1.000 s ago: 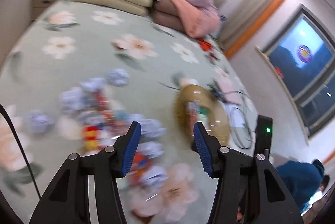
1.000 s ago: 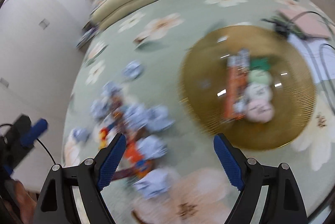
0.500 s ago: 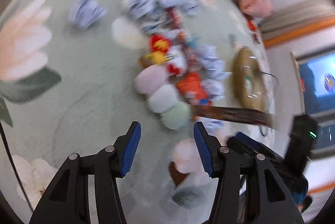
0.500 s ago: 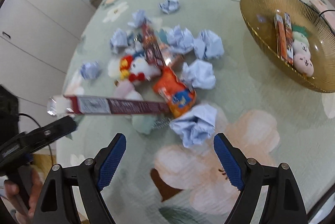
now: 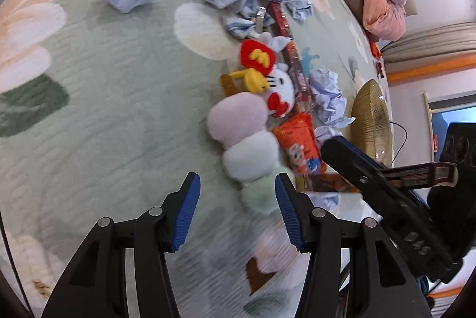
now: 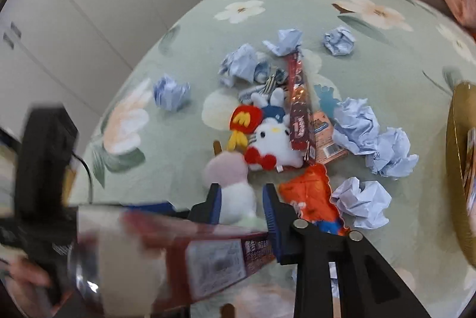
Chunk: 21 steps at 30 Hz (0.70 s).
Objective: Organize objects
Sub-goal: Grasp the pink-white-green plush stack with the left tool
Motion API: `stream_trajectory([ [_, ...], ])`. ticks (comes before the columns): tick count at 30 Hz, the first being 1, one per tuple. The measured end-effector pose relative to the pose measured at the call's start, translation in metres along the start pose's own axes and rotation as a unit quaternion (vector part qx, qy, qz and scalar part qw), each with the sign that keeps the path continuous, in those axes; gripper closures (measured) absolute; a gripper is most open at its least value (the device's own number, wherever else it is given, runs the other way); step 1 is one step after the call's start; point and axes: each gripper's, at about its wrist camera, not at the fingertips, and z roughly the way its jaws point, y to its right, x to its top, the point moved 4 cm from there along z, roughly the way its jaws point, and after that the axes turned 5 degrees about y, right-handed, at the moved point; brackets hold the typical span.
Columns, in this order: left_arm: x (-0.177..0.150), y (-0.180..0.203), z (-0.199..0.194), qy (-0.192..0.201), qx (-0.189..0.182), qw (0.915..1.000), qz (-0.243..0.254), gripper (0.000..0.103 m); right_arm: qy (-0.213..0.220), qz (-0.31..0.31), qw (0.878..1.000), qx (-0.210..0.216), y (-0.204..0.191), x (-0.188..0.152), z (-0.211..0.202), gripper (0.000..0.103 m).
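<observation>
Most of the sorting is left to do, as far as the views show. The golden bowl (image 6: 455, 169) sits at the far right edge of the bed (image 5: 119, 109), and only a sliver of a packet shows inside it. The main heap lies well apart from it: crumpled paper balls (image 6: 360, 205), a white cat plush (image 6: 273, 142), an orange snack packet (image 6: 309, 196), a long red snack bar (image 6: 299, 100) and a pink, white and green dumpling plush (image 5: 247, 139). The left gripper (image 5: 236, 211) hovers low over the green end of that plush, with its jaws spread wide and empty. The right gripper (image 6: 242, 209) has its jaws drawn in to a partial gap. A second dark-red snack bar (image 6: 214, 258) lies across them, off the bed and blurred close to the lens, and I cannot tell whether it is actually pinched. My guess is that this bar is due for the bowl next, then the plush.
</observation>
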Motion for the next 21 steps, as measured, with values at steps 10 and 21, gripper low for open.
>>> stream_trajectory([
  [10,-0.001,0.029,0.049,0.051,0.123,0.9904,0.036,0.042,-0.016,0.158,0.985,0.075,0.037,-0.031,-0.057,0.085],
  [21,-0.001,-0.033,-0.02,0.089,0.173,0.9796,0.053,0.06,-0.11,0.097,0.986,0.08,0.006,-0.021,-0.007,0.074],
])
